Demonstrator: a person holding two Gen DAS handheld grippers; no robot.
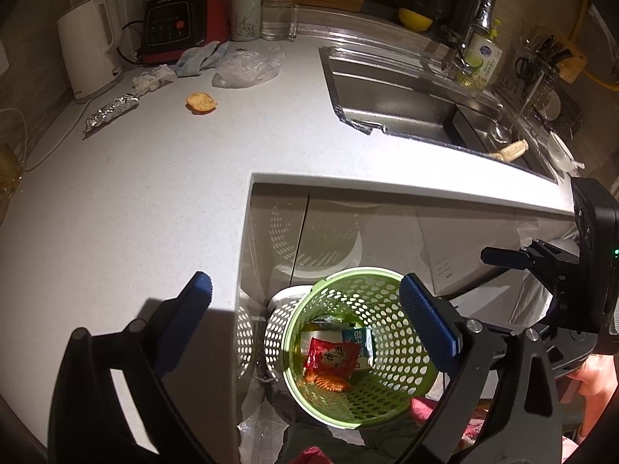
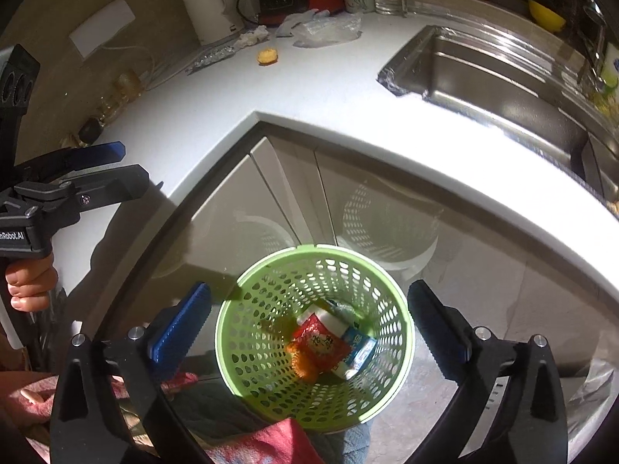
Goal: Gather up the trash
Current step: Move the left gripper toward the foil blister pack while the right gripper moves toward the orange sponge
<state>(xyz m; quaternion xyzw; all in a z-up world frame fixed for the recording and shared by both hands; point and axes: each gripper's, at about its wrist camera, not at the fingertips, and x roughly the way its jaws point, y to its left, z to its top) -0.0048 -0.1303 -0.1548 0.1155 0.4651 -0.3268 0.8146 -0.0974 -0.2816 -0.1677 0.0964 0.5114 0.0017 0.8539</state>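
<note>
A green perforated trash basket (image 1: 387,382) (image 2: 247,352) stands on the floor below the counter's inner corner. It holds a red snack packet (image 1: 332,359) (image 2: 321,342), a blue-and-white wrapper (image 1: 358,342) (image 2: 359,350) and an orange scrap (image 2: 303,363). My left gripper (image 1: 305,324) is open and empty, above the counter edge and the basket. My right gripper (image 2: 309,326) is open and empty, straight above the basket. On the counter lie a foil wrapper (image 1: 112,112), an orange peel (image 1: 201,102) (image 2: 267,56), crumpled tissue (image 1: 153,77), a clear plastic bag (image 1: 247,65) (image 2: 329,29) and a blue-white wrapper (image 1: 197,58).
A white kettle (image 1: 91,48), a red-black appliance (image 1: 185,19), a mug (image 1: 245,17) and a glass (image 1: 278,19) line the back wall. The steel sink (image 1: 406,104) (image 2: 503,85) holds a corn cob (image 1: 510,150). Red cloth (image 2: 267,444) lies by the basket.
</note>
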